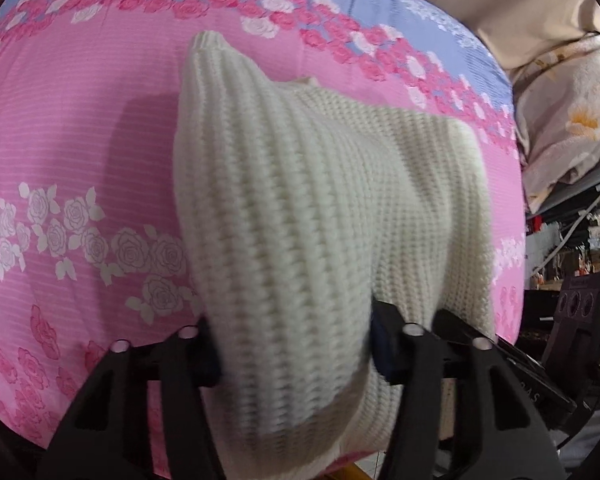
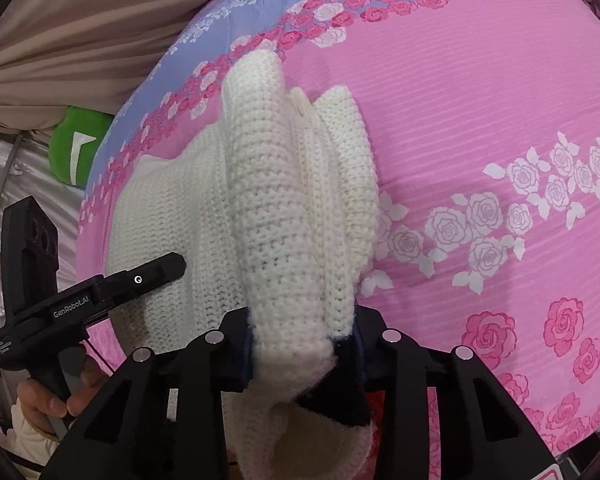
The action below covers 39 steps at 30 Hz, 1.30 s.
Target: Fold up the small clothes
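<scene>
On the bed, over a pink rose-print sheet (image 1: 80, 128), lies one item: cream knitted sweater (image 1: 300, 200), small, chunky rib, partly gathered, its near hem lifted off the sheet and the far part with a ribbed cuff resting flat.

Left gripper (image 1: 296, 356): jaws drawn in on a thick bunch of knit at the near edge, pads pressing the fabric. Right gripper (image 2: 300, 352): jaws likewise closed on a rolled wad of the same sweater; dark pad visible beneath the wool. A hand (image 2: 48, 400) grips the left tool's handle in the right wrist view.

Step in hand, as judged: both near corners taken up, ready to carry the hem forward over the body for a fold. Handling notes: keep both grips level and equally spaced so the fold line runs straight; lift only enough to clear the sheet; lay the hem down before releasing, since heavy knit sags and slides. The bunched hold may leave a lumpy edge; smooth afterwards.

Markings: "GenRobot.AI" in white on the left tool's body (image 2: 72, 308); smaller print beside it unreadable. Green object (image 2: 76, 148) beyond the bed, white mark, no legible text.
</scene>
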Tool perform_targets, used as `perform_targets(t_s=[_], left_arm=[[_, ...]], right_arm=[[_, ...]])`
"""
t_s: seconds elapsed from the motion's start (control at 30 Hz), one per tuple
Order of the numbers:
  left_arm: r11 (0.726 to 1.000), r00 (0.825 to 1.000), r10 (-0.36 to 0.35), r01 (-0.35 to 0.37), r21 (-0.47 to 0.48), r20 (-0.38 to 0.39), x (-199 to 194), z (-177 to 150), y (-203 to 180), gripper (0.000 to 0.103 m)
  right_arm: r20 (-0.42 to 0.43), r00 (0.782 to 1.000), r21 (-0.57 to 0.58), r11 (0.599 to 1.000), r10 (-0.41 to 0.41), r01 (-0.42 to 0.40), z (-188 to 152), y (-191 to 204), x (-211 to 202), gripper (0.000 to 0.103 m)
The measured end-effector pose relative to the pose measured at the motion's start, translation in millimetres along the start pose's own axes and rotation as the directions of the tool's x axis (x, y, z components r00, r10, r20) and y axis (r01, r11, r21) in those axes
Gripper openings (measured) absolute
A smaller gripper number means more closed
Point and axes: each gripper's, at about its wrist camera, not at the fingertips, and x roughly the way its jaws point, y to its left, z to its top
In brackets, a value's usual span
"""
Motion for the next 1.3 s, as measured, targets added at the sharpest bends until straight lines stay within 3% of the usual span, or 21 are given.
perform_targets(t_s=[0.13,0.3,0.47,0.57,0.67,0.83,0.97,1.1,1.2,1.27,1.3], left_arm=[[0.995,0.996,-0.085,0.084,0.049,0.02,-31,-1,-15,0.041],[0.977,0.989,-0.129,0.115,0.18,0.068,-81,-2,-52,0.041],[0.948,0.976,-0.185,0.147,0.284,0.111,-133,3,-76,0.041],[0.923,0.961,-0.226,0.157,0.35,0.163,-171,8,-87,0.041],[0.897,0.933,-0.272,0.156,0.413,0.236,-213,11,-92,0.041],[0.859,0.867,-0.35,0.146,0.491,0.355,-286,20,-86,0.041],[0.836,0.799,-0.386,0.091,0.542,0.462,-341,31,-70,0.041],[0.833,0.742,-0.392,0.035,0.552,0.544,-378,47,-45,0.042],[0.851,0.727,-0.364,0.005,0.526,0.582,-385,66,-20,0.042],[0.865,0.738,-0.329,-0.015,0.501,0.589,-380,82,-3,0.043],[0.881,0.757,-0.298,-0.016,0.472,0.582,-365,99,13,0.044]], right_arm=[[0.057,0.998,-0.031,0.999,0.016,-0.015,-6,20,-32,0.033],[0.16,0.987,-0.07,0.998,0.009,0.003,-21,49,-82,0.033],[0.311,0.95,-0.076,0.997,0.023,0.001,-29,71,-139,0.033],[0.412,0.91,-0.104,0.995,0.043,0.0,-32,95,-172,0.033],[0.494,0.866,-0.147,0.989,0.078,-0.005,-30,119,-197,0.033],[0.61,0.773,-0.256,0.967,0.176,-0.019,-24,172,-234,0.033],[0.664,0.698,-0.354,0.935,0.267,-0.021,-13,219,-247,0.033],[0.674,0.654,-0.436,0.9,0.343,-0.023,3,264,-243,0.033],[0.659,0.655,-0.469,0.883,0.369,-0.024,24,290,-222,0.033],[0.624,0.688,-0.461,0.885,0.37,-0.057,47,297,-191,0.034],[0.611,0.708,-0.45,0.891,0.354,-0.057,56,296,-172,0.035]])
